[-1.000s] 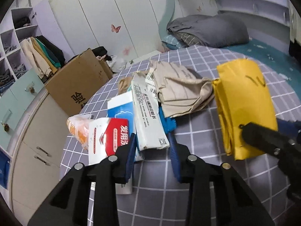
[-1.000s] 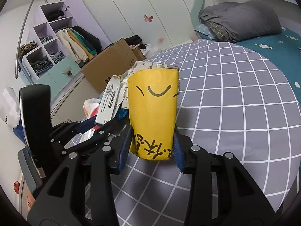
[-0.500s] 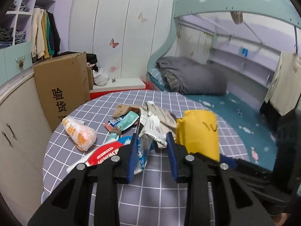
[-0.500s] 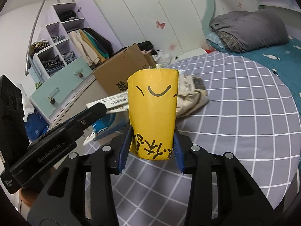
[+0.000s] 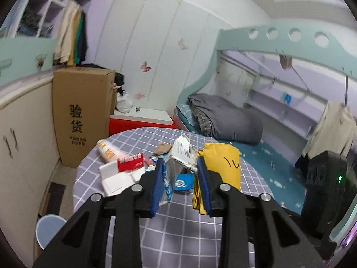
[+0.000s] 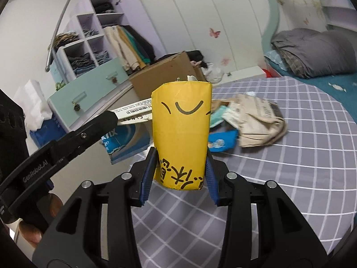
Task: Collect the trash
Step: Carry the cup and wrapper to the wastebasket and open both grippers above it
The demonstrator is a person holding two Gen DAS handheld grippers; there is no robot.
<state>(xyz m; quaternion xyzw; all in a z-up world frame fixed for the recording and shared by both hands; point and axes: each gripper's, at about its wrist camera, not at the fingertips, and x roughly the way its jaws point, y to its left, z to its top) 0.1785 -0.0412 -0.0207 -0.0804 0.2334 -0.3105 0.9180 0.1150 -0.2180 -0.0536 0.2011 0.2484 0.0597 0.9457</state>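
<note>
In the left wrist view, the left claw [image 5: 179,178] is clenching a white-and-blue wrapper [image 5: 178,156] above the checked counter [image 5: 178,234], with more trash [image 5: 125,163] lying beyond it. In the right wrist view, the right claw [image 6: 178,178] is gripping an upright yellow bag [image 6: 181,131] by its base, over the counter [image 6: 301,156], and the left claw [image 6: 93,129] is reaching in from the left.

The cardboard box [image 5: 80,116] beside the cabinet bears two big black characters, 验货, with smaller lines under them too blurred for me to read. The arm of my left gripper [image 6: 46,163] carries "GenRobot.AI" in grey letters. The blue pack [image 6: 125,143] shows the letters "IX". The yellow paper bag [image 6: 181,134] between my right gripper's pads shows black characters, partly cut off and unreadable.
</note>
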